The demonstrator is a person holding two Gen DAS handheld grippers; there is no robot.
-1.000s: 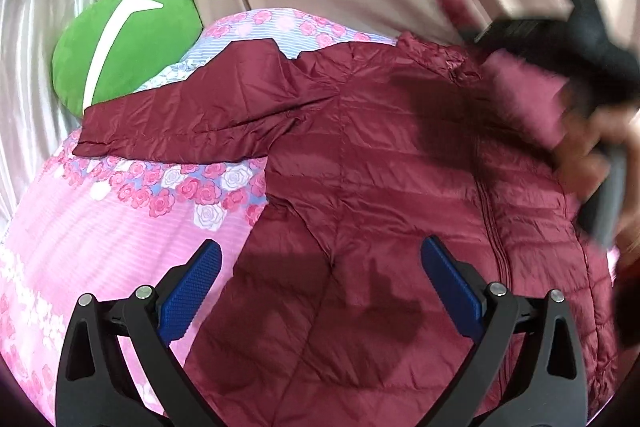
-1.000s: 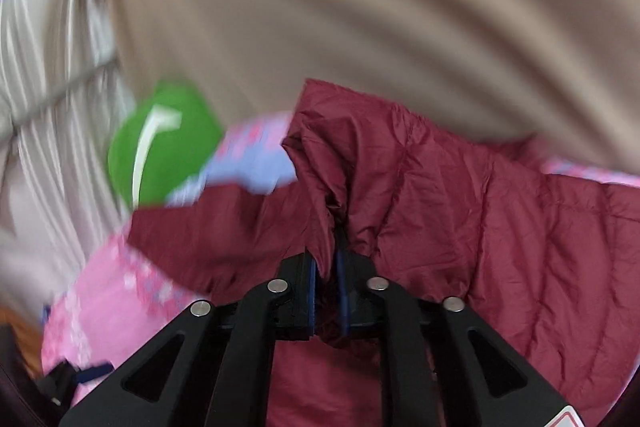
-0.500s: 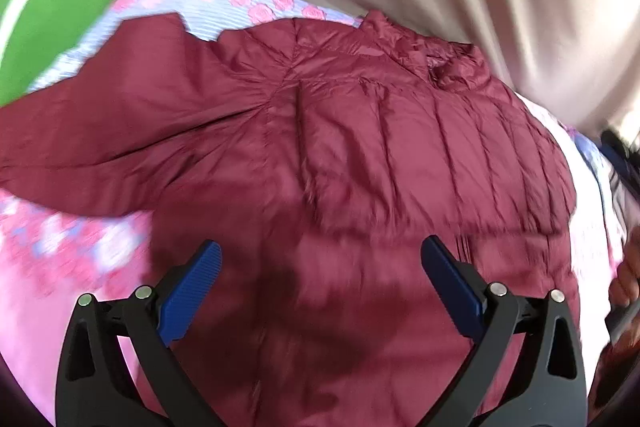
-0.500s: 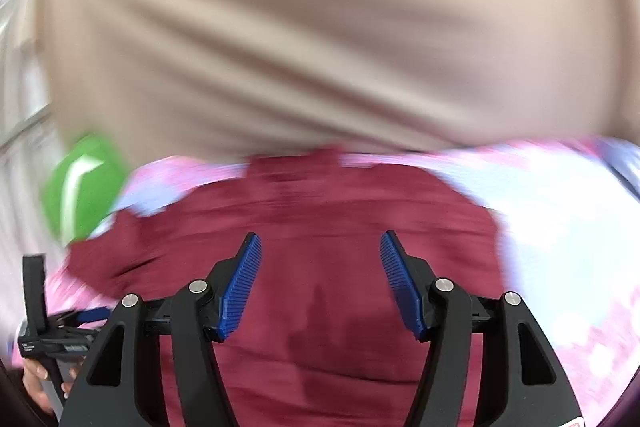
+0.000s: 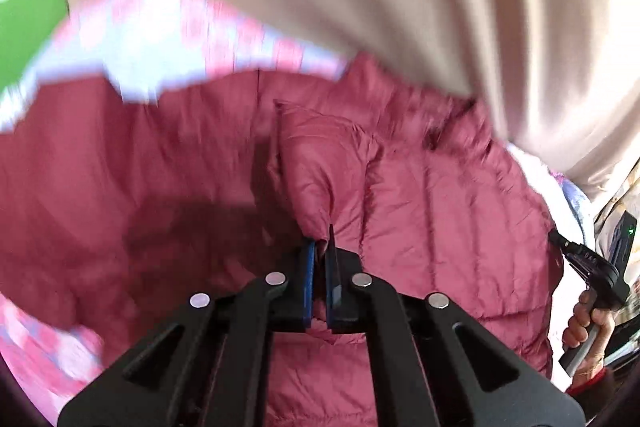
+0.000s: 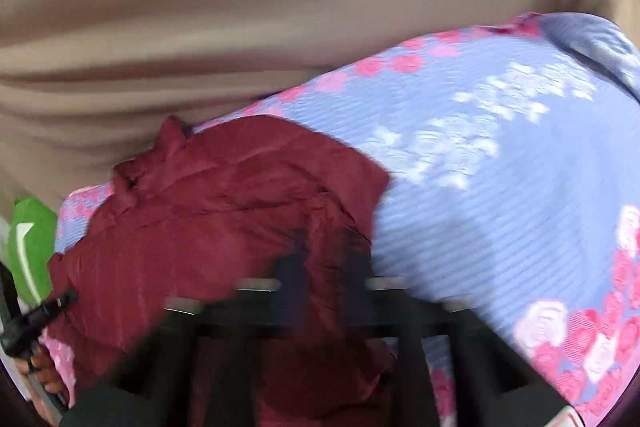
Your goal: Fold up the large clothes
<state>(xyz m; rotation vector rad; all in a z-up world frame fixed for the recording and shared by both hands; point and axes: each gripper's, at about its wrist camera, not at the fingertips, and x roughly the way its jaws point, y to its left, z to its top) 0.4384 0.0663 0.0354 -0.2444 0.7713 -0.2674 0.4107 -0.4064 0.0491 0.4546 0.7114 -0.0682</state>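
The jacket [image 5: 420, 195] lies spread on the bedspread [image 6: 500, 155] — folding barely begun. The left gripper [image 5: 319, 255] has just closed, pinching jacket fabric; the right gripper [image 6: 320, 267] — blurred — has also just closed, seemingly on the jacket.

Right wrist view: the right gripper [image 6: 320, 267] is smeared by motion blur; its pads cannot be made out, nor any contact with the maroon jacket [image 6: 224, 219]. The green cushion [image 6: 30, 247] is cut off at the left edge. Left wrist view: the floral bedcover [image 5: 168, 39] is blurred, pattern unreadable. The jacket's lower hem lies hidden behind the left gripper [image 5: 320, 255].
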